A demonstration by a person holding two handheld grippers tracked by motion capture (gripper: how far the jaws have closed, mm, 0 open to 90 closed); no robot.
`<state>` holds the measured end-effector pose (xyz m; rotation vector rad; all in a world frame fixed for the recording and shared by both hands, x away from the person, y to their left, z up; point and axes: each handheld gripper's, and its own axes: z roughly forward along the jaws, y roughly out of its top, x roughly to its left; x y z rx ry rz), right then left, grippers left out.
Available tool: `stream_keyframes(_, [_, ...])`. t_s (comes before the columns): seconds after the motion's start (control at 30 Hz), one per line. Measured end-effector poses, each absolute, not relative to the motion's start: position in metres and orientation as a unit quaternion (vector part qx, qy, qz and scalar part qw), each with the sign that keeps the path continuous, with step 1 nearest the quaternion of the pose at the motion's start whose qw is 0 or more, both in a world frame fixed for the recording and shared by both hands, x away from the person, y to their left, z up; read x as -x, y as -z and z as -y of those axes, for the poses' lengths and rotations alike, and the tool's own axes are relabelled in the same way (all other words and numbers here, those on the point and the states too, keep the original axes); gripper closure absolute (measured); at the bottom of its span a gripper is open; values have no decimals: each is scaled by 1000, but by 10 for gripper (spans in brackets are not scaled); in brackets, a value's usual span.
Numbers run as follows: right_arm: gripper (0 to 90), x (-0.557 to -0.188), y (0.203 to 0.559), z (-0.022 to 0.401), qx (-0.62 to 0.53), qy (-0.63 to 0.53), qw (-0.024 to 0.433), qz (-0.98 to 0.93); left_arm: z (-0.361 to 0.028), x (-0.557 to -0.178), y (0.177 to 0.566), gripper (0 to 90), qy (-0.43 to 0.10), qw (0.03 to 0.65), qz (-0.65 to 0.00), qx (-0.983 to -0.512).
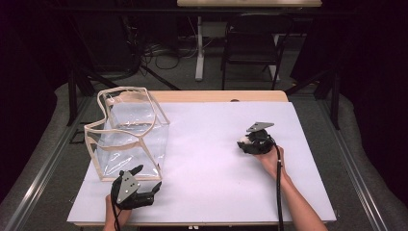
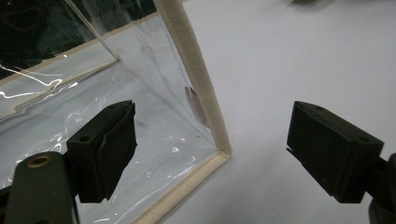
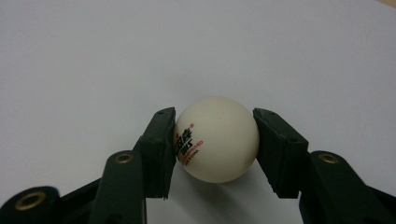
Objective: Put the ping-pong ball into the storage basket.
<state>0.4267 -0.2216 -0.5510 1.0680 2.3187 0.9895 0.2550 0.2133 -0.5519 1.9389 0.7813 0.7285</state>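
A white table-tennis ball (image 3: 217, 139) with red and black print rests on the white table cover, pinched between the two pads of my right gripper (image 3: 214, 115). In the high view that gripper (image 1: 245, 141) lies low at the table's right side with the ball (image 1: 245, 140) at its tip. A clear plastic bag (image 1: 127, 132) with cream trim stands open at the left. My left gripper (image 1: 148, 177) is open just in front of the bag's near right corner. In the left gripper view my left gripper (image 2: 212, 112) has its jaws wide apart on either side of the bag's trimmed corner edge (image 2: 205, 107), touching nothing.
The white cover (image 1: 216, 163) spans the table, with a bare wooden strip (image 1: 216, 96) at the far edge. Beyond the table stand a dark chair (image 1: 252, 43) and a white table leg (image 1: 198, 48) among cables on the floor.
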Motion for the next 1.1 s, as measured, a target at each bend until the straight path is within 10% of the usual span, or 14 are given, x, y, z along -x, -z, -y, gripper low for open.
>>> stream_keyframes(1.1, [506, -413, 531, 217, -355, -369, 230, -828, -212, -255, 552, 158, -295, 448, -313, -784])
